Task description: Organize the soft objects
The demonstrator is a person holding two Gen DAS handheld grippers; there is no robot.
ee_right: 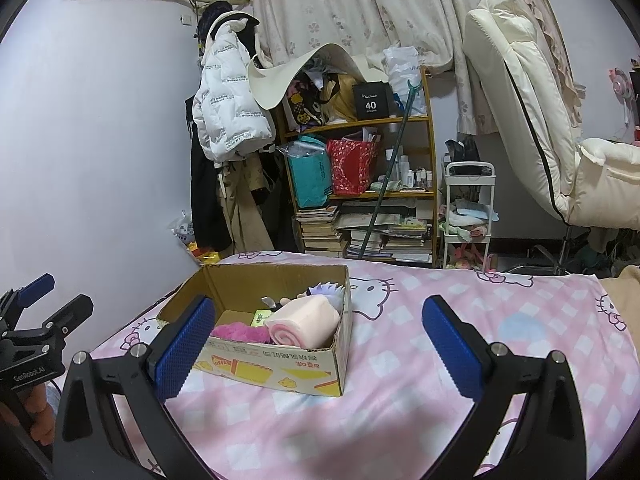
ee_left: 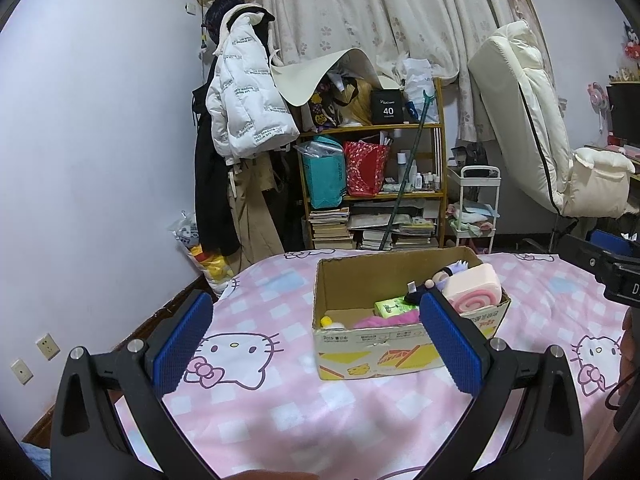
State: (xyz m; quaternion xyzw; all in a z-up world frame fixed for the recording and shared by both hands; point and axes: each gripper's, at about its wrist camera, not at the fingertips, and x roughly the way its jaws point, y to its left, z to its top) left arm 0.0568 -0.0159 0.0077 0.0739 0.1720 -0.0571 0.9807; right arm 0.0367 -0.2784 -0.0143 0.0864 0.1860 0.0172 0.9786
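Note:
A cardboard box [ee_left: 368, 344] [ee_right: 280, 372] stands on the pink cat-print bedspread [ee_left: 280, 412] [ee_right: 400, 400]. Inside lie a pink swirl-roll plush [ee_left: 474, 290] [ee_right: 304, 326], a magenta fluffy item [ee_left: 384, 320] [ee_right: 240, 333], a green packet [ee_left: 394, 306] [ee_right: 260, 317], a small doll with pale purple hair [ee_left: 450, 272] [ee_right: 326, 291] and a yellow-white toy [ee_left: 329, 322]. My left gripper [ee_left: 316, 344] is open, held near and above the box front. My right gripper [ee_right: 320, 348] is open too, with the box behind its left finger. Both hold nothing.
A wooden shelf [ee_left: 372, 168] [ee_right: 360, 184] crammed with bags and books stands beyond the bed, with hanging coats [ee_left: 244, 100] at its left. A white cart [ee_right: 468, 216] and cream recliner [ee_right: 540, 120] are at the right. The other gripper [ee_right: 28, 340] shows at the left edge.

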